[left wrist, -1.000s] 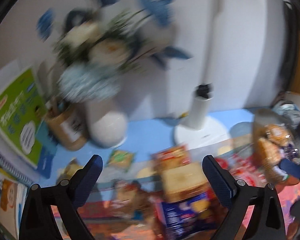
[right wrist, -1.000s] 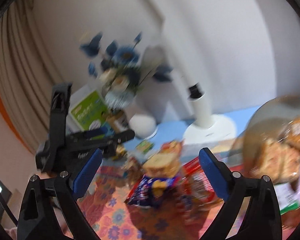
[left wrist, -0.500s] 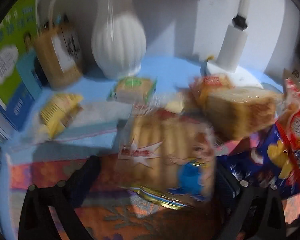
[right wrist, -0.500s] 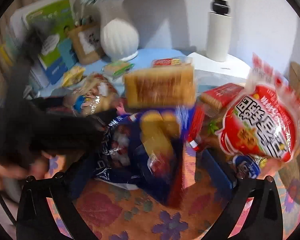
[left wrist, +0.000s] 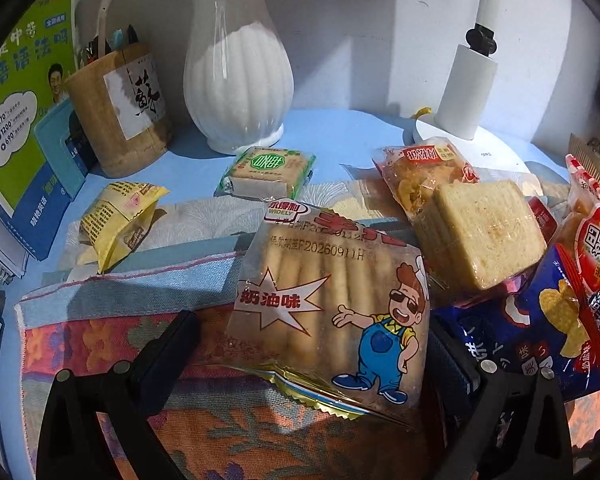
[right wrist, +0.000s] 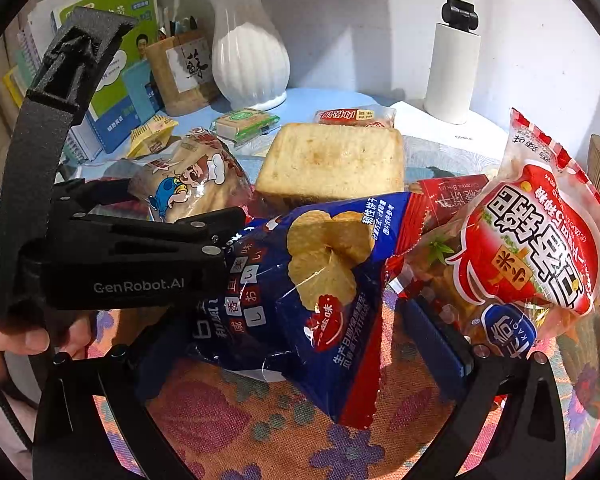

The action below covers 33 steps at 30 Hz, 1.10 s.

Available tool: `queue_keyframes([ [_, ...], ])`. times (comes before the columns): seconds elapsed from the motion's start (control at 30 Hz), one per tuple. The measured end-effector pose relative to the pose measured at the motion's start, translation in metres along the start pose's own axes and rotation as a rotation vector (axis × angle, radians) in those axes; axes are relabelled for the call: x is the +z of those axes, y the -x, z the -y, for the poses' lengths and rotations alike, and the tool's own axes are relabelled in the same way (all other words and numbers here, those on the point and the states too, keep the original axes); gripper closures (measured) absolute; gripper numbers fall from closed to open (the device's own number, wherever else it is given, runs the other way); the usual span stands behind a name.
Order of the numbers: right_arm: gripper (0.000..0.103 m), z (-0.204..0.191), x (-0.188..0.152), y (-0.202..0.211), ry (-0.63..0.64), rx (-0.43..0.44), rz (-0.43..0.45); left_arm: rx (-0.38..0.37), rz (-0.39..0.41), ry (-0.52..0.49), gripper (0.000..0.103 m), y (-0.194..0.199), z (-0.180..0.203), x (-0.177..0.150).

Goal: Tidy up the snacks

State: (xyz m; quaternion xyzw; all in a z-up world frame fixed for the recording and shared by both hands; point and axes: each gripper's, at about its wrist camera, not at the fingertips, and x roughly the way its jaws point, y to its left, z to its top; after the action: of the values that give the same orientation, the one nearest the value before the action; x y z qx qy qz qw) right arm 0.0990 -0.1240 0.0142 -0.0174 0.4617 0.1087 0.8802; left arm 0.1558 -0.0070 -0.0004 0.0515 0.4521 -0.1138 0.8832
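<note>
A pile of snack packs lies on a floral cloth (left wrist: 100, 340). My left gripper (left wrist: 312, 344) is open, its fingers on either side of a clear biscuit-stick pack with a cartoon chef (left wrist: 332, 292). My right gripper (right wrist: 296, 336) is open around a blue chip bag (right wrist: 312, 272). A wrapped toast block (left wrist: 480, 232) lies behind, also in the right wrist view (right wrist: 332, 160). A red-and-white snack bag (right wrist: 540, 236) leans at the right. The left gripper's body (right wrist: 120, 256) shows in the right wrist view, beside the chef pack (right wrist: 192, 184).
A white ribbed vase (left wrist: 240, 76), a wooden pen holder (left wrist: 120, 108), green and blue books (left wrist: 16, 100) and a white lamp base (left wrist: 464, 92) stand at the back. Small green (left wrist: 268, 172), yellow (left wrist: 120, 220) and red (left wrist: 420, 172) packs lie on the blue tabletop.
Both grippers have dropped from looking at the wall and flowers down to the snack pile. Each now has its open fingers around a pack.
</note>
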Motion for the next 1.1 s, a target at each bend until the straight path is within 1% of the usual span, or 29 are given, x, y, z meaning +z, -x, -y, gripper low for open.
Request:
queue_keyframes([
  [1.1, 0.0, -0.0007, 0.0004, -0.0017, 0.008, -0.005, -0.003, -0.003, -0.001, -0.001, 0.0, -0.0012, 0.001, -0.0015],
])
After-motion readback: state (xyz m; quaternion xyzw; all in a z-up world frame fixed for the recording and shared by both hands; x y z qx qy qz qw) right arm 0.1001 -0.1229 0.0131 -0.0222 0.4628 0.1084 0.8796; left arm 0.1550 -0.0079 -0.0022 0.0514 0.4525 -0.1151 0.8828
